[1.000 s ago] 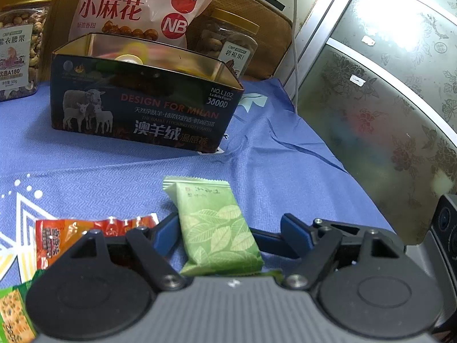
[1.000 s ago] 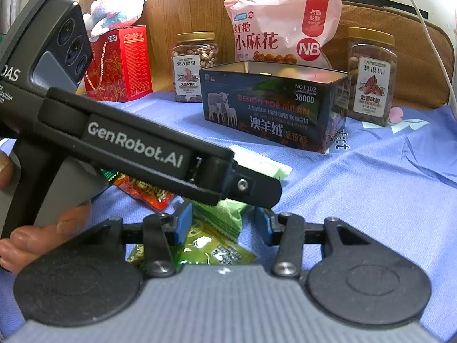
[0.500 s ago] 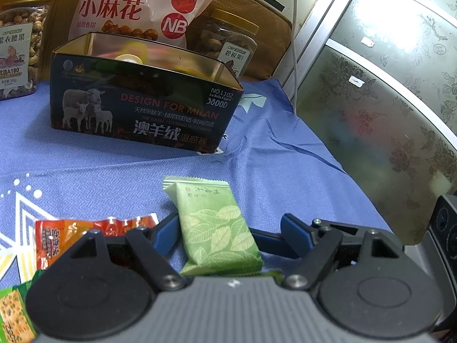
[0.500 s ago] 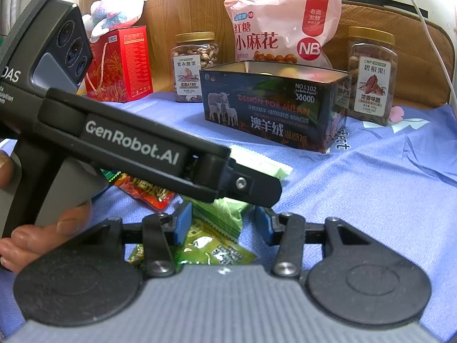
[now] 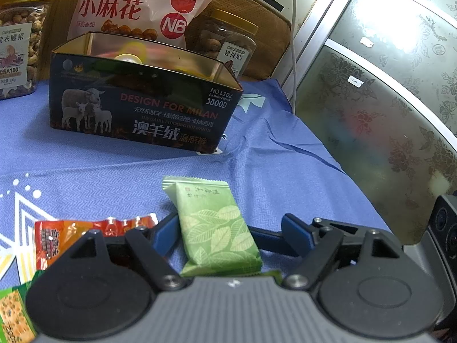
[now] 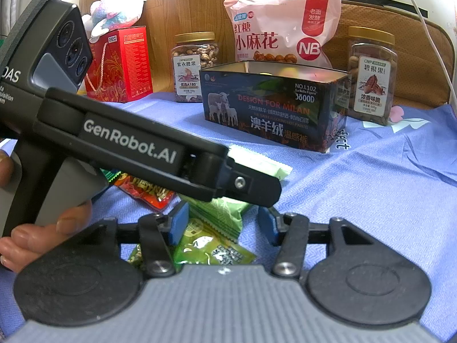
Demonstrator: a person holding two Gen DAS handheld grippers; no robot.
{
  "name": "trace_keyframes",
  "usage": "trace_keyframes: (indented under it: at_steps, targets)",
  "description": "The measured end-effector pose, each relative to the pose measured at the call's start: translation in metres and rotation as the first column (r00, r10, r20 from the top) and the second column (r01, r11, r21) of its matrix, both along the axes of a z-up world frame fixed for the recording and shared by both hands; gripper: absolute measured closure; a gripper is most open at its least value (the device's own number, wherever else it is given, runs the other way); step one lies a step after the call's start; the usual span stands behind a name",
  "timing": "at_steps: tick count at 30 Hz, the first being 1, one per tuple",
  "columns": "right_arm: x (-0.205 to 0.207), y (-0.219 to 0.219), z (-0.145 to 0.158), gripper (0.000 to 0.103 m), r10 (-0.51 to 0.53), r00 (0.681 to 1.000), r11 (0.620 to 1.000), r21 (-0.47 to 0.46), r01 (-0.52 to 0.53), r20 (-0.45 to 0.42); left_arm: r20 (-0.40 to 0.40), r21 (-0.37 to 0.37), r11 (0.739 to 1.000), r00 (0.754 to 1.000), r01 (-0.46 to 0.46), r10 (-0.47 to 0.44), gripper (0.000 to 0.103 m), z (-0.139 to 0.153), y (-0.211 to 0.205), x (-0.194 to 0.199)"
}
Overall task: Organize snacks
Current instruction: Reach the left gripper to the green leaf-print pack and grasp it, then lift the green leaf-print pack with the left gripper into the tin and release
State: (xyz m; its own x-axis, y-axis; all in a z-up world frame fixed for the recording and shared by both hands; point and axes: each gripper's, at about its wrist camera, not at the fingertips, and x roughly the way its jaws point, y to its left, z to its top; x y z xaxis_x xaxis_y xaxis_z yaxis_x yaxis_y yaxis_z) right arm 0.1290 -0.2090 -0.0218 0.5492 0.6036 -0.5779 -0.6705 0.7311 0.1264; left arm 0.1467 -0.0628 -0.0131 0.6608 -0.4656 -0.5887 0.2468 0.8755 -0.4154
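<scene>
A pale green leaf-print snack packet [image 5: 217,228] lies flat on the blue cloth between the blue fingers of my left gripper [image 5: 231,231], which is open; a gap shows on the packet's right side. Its black body [image 6: 128,143] crosses the right wrist view. My right gripper [image 6: 222,221] hovers just behind it, jaws opening, over the pale packet's end [image 6: 220,208] and a darker green packet [image 6: 211,253]; its pads press on neither. A red snack packet [image 5: 85,228] lies to the left. The open dark tin box [image 5: 142,114] stands beyond, some snacks inside.
Behind the tin stand two nut jars [image 6: 195,65] [image 6: 371,74], a pink snack bag [image 6: 282,28], a red gift box [image 6: 120,65] and a plush toy [image 6: 117,8]. A patterned glass door [image 5: 385,100] borders the cloth on the right. A green cracker packet [image 5: 14,314] lies near left.
The right gripper's fingers have spread a little wider over the green packets. Both hands and all the snacks have stayed where they were.
</scene>
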Motion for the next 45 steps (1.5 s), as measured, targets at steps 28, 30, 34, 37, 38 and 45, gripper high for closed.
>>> trace_keyframes:
  at_steps: [28, 30, 34, 37, 38, 45]
  targets:
    - [-0.011, 0.000, 0.005, 0.066, -0.003, 0.998, 1.000, 0.001, 0.003, 0.069, -0.037, -0.071, 0.997, 0.999, -0.032, 0.030, 0.043, 0.008, 0.016, -0.006]
    - [-0.014, 0.001, 0.012, 0.066, -0.001, 0.994, 1.000, 0.014, -0.001, 0.110, -0.014, -0.087, 0.996, 0.999, -0.037, 0.036, 0.044, 0.018, 0.022, -0.008]
    - [-0.007, 0.008, 0.034, 0.066, 0.009, 0.978, 0.999, 0.038, -0.017, 0.208, 0.066, -0.069, 0.996, 0.996, -0.051, 0.055, 0.044, 0.048, 0.028, -0.004]
    - [0.011, 0.019, 0.052, 0.066, 0.017, 0.963, 0.999, 0.041, -0.029, 0.269, 0.112, -0.034, 0.997, 0.991, -0.068, 0.071, 0.043, 0.069, 0.032, 0.013]
    - [0.020, 0.024, 0.056, 0.066, 0.019, 0.959, 0.999, 0.040, -0.032, 0.284, 0.128, -0.026, 0.997, 0.989, -0.076, 0.079, 0.043, 0.075, 0.035, 0.020]
    - [0.093, 0.063, 0.056, 0.066, 0.028, 0.961, 0.999, 0.037, -0.039, 0.273, 0.143, 0.033, 0.985, 0.976, -0.172, 0.166, 0.041, 0.085, 0.064, 0.094]
